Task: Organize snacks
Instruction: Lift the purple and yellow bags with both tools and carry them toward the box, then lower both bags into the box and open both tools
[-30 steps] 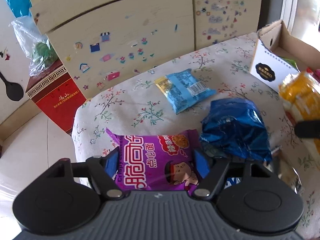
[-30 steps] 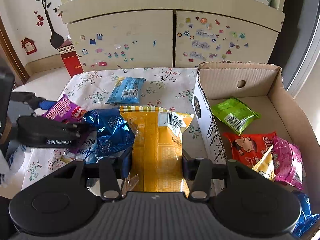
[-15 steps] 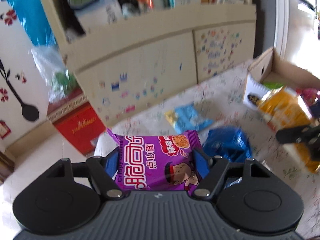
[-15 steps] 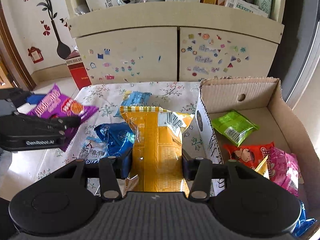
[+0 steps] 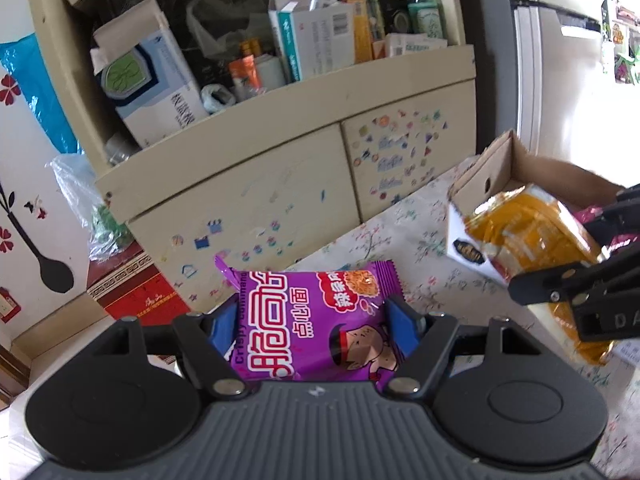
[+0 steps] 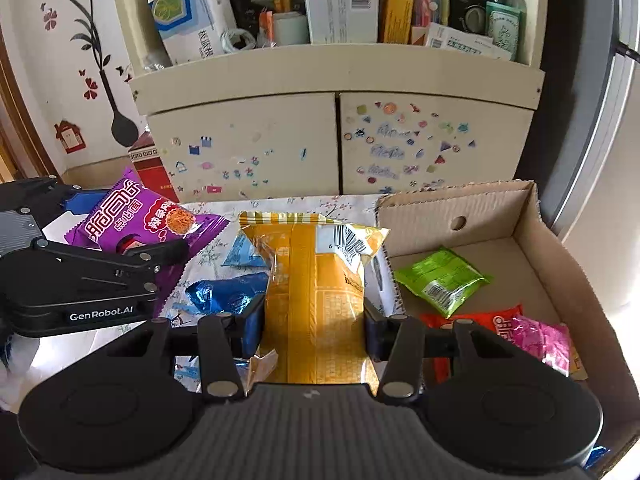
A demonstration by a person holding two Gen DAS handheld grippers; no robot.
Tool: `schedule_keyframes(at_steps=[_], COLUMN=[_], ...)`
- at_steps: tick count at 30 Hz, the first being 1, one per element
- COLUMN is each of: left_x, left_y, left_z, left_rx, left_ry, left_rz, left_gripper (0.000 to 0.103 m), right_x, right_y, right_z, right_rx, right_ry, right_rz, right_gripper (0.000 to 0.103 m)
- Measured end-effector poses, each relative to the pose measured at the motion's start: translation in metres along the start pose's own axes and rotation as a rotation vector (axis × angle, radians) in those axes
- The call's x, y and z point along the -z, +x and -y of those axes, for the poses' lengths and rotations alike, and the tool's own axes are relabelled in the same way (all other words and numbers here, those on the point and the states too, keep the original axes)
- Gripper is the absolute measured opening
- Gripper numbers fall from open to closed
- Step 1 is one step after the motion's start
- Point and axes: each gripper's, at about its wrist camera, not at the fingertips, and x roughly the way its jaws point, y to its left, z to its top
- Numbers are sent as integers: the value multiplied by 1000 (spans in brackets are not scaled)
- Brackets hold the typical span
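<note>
**A:** Floral cloth is what I see under everything: a pale tablecloth (image 6: 280, 205) printed with small sprigs. What's sitting on it?

**B:** On my right-wrist feed, a crumpled dark blue packet (image 6: 224, 294) lies near the middle and a lighter blue packet (image 6: 242, 254) just beyond it. The cardboard box (image 6: 536, 240) stands at the right end of the table, open on top.

**A:** And inside?

**B:** A green packet (image 6: 440, 280) toward the far wall of the box, a red packet (image 6: 496, 318) and a pink packet (image 6: 540, 340) nearer to me.

**A:** My grippers?

**B:** I have the left gripper (image 5: 310, 322) clamped on the purple noodle packet (image 5: 312, 320), lifted clear of the cloth. The right gripper (image 6: 314, 322) is pinched tight on the yellow packet (image 6: 316, 292), which hangs upright just left of the box's near wall.

**A:** The room behind?

**B:** A cream cabinet (image 6: 336, 140) stands at the far side, its two doors dotted with stickers, and an open shelf above is crammed with cartons and bottles. A red carton (image 5: 132, 292) sits on the floor to its left, against a white wall with a black vase decal (image 6: 116, 92).
</note>
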Motion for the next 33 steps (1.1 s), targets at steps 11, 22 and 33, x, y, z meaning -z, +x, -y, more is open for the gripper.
schedule_keyframes(at_steps=[11,22,33], left_x=[-28,-42,-55], left_y=[-8,-3,7], left_z=[37,83,136], left_rx=[35,105,207], left_ry=[3,40,79], left_rz=[85,120,128], left_gripper=[74,74,74], right_x=[-1,7,16], right_y=[-27,-50,-62], right_z=[30,74,105], right_rx=[56,139,224], right_ry=[56,143,225], right_rz=[77,106,103], right_gripper=[54,55,55])
